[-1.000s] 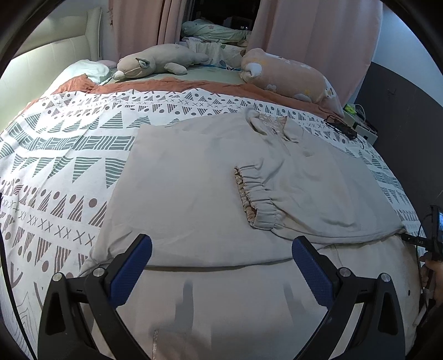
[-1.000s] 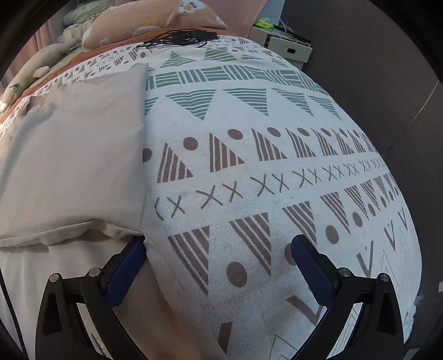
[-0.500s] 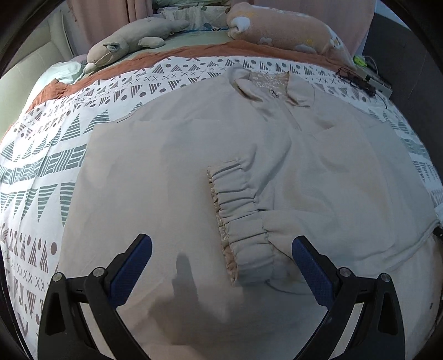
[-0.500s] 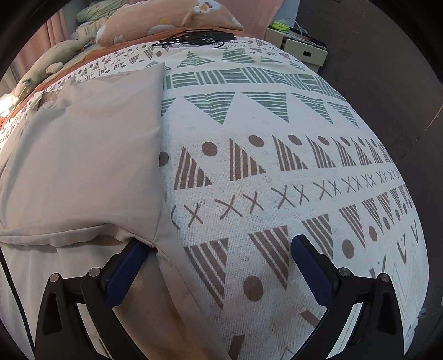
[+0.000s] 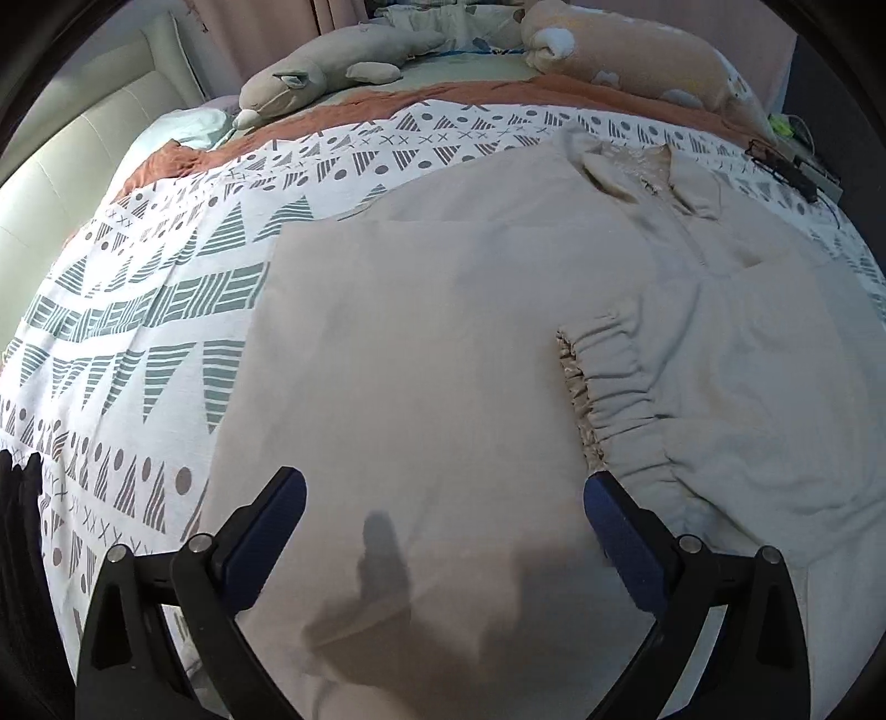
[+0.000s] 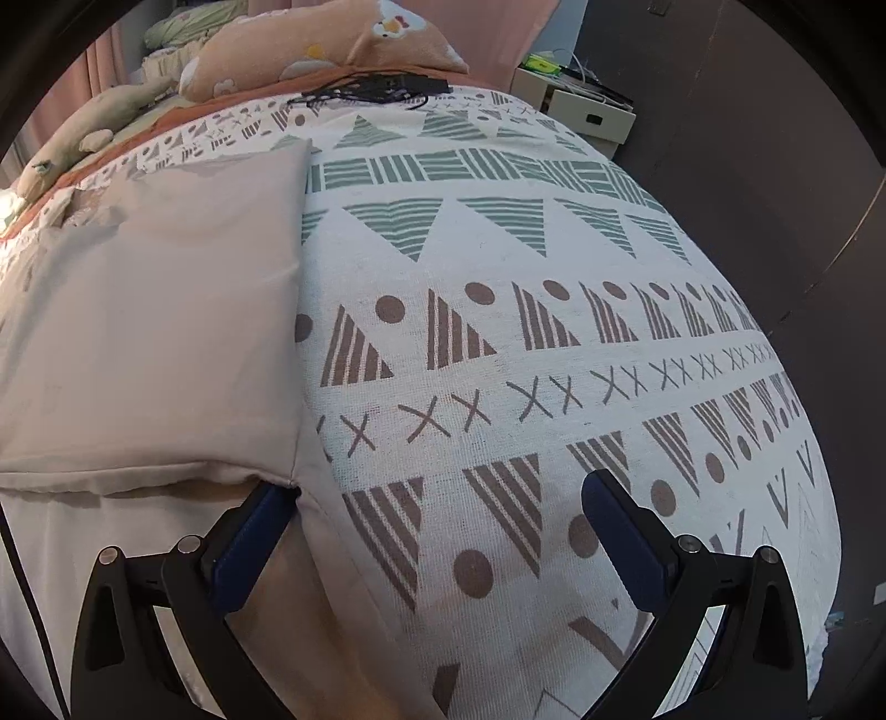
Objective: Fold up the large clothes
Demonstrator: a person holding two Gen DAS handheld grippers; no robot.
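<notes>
A large beige jacket point(image 5: 443, 343) lies spread flat on the patterned bedspread point(image 5: 138, 310), collar point(image 5: 637, 166) toward the pillows. One sleeve is folded across the body, its gathered cuff point(image 5: 603, 387) near the middle. My left gripper point(image 5: 443, 515) is open and empty, low over the jacket's lower body, its right finger close to the cuff. In the right wrist view the jacket point(image 6: 149, 310) fills the left side, its folded corner point(image 6: 288, 476) just above my left fingertip. My right gripper point(image 6: 443, 515) is open and empty over the bedspread point(image 6: 554, 343).
Two plush toys point(image 5: 332, 72) point(image 5: 637, 50) and pillows lie at the head of the bed. A black cable and charger point(image 6: 382, 88) lie on the far bedspread. A white bedside cabinet point(image 6: 581, 105) stands beyond the bed edge, with a dark wall to the right.
My left gripper has moved forward and down over the jacket, then leftward, so the cuff now sits at the right. My right gripper has edged slightly closer to the jacket's corner.
</notes>
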